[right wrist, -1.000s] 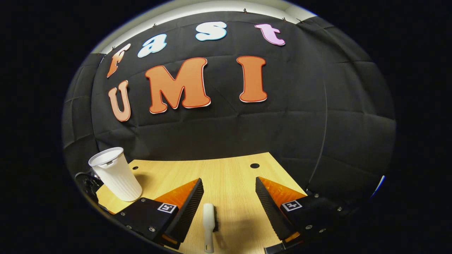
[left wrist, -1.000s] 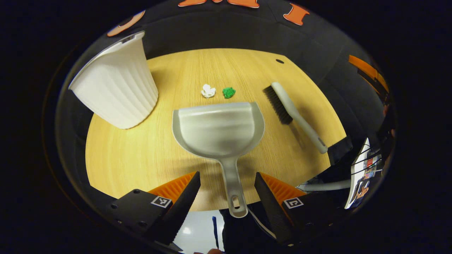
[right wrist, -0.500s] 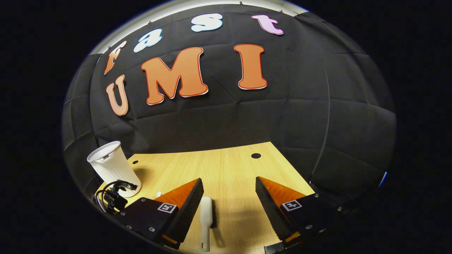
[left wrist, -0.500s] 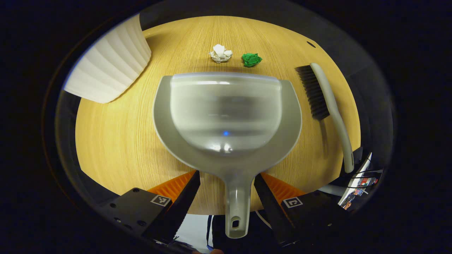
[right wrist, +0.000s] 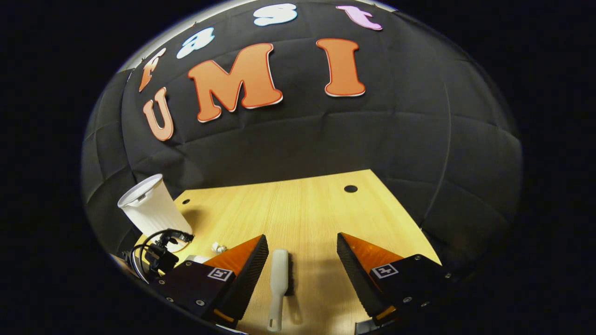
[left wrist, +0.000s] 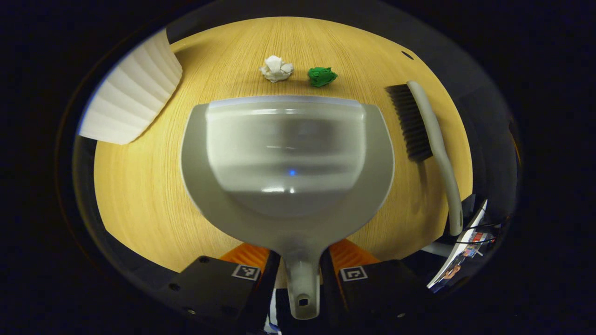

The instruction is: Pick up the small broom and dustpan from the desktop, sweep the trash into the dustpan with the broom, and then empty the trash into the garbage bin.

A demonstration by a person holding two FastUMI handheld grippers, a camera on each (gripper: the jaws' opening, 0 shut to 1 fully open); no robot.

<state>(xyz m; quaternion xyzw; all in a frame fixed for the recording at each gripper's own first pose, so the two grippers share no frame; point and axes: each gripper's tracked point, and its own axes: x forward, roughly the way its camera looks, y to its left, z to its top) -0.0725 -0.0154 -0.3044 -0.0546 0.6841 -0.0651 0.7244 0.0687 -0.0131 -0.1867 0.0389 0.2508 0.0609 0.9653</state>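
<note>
Left gripper view, left to right: white ribbed garbage bin [left wrist: 128, 97] at far left of wooden surface [left wrist: 149, 195]; grey dustpan [left wrist: 286, 158] centre, handle pinched by left gripper [left wrist: 300, 274]; white paper wad [left wrist: 276, 69], green paper wad [left wrist: 321, 76] just beyond dustpan lip; small broom [left wrist: 426, 135] at right, lying flat.
Right gripper view: right gripper [right wrist: 302, 260] spread wide, broom handle between fingers, untouched.

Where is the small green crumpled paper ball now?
In the left gripper view, the green crumpled paper ball lies on the wooden desktop, right of the white paper ball.
</note>
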